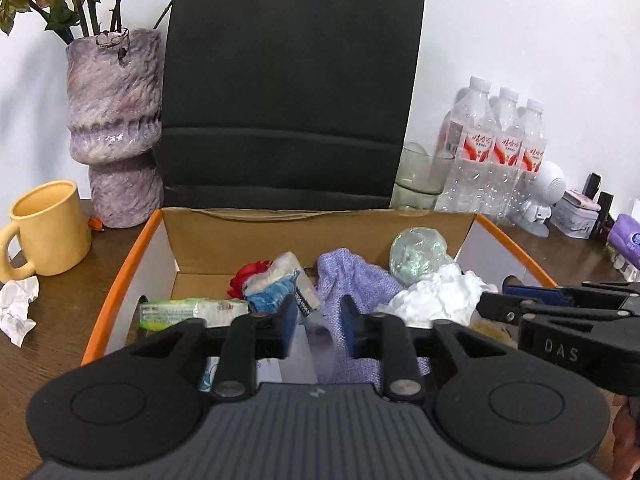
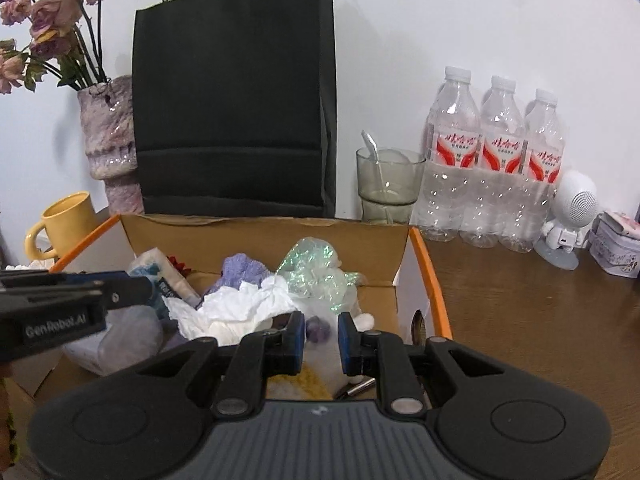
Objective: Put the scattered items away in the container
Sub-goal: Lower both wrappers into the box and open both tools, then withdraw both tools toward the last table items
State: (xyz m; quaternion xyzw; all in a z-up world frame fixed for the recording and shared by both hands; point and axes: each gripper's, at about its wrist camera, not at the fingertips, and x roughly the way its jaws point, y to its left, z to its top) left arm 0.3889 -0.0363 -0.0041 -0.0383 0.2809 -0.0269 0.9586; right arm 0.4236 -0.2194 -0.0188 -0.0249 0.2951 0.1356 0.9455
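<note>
container: open cardboard box with orange rim (image 1: 120,276) on the brown wooden tabletop (image 2: 540,312), in front of a tall black paper bag (image 1: 288,80).
in box: lilac knitted cloth (image 1: 352,280), crumpled white tissue (image 1: 436,296), iridescent clear plastic wrap ball (image 1: 416,254), red crumpled bit (image 1: 246,276), blue-white wrapper pack (image 1: 276,288), green-white tissue pack (image 1: 188,310); all piled touching one another.
left gripper (image 1: 318,320): over the near edge of box, jaws spread a little. Blurred pale shape shows in the gap, maybe a clear item, cannot tell; pads not seen pressing on anything.
right gripper (image 2: 319,338): over the right part of box, beside the left gripper, jaws slightly apart, nothing pinched; purple bits and white tissue lie below the gap.
still outside box: crumpled white paper scrap (image 1: 18,308) on tabletop left of box, just beside yellow ceramic mug (image 1: 48,228).
background: mottled purple ceramic vase (image 1: 114,128) with dried roses (image 2: 44,20); glass tumbler with spoon (image 2: 386,184); three clear plastic water bottles with red labels (image 2: 496,160); small white robot-shaped speaker (image 2: 568,220); small printed tin (image 2: 616,244).
</note>
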